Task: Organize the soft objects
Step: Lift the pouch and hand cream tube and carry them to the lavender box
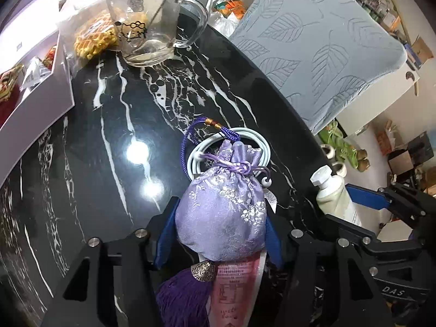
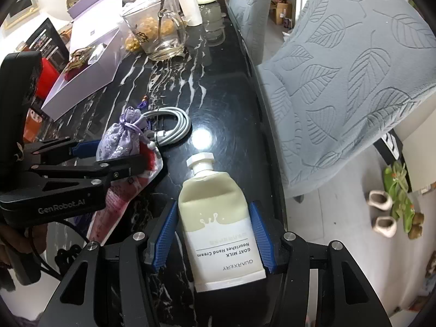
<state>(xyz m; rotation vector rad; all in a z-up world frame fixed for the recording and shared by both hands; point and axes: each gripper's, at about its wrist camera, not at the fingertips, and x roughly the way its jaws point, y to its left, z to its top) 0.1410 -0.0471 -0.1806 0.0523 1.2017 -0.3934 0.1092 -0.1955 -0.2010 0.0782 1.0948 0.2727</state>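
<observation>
A lilac brocade sachet (image 1: 220, 212) with a purple tassel (image 1: 182, 297) lies on the black marble table (image 1: 109, 114), partly over a pink packet (image 1: 237, 286). My left gripper (image 1: 221, 214) has its blue pads pressed against both sides of the sachet. In the right wrist view the sachet (image 2: 120, 139) sits in the left gripper (image 2: 122, 152). A cream hand cream tube (image 2: 218, 218) lies flat with its cap pointing away, and my right gripper (image 2: 214, 205) is shut on it. The tube (image 1: 335, 193) also shows at the right edge of the left wrist view.
A coiled white cable (image 1: 263, 141) lies just behind the sachet. Further back stand a glass mug (image 1: 152, 27), a waffle snack bag (image 1: 92, 38) and an open white box (image 1: 43, 100). A chair in a grey leaf-patterned cover (image 2: 340, 87) flanks the table's right edge.
</observation>
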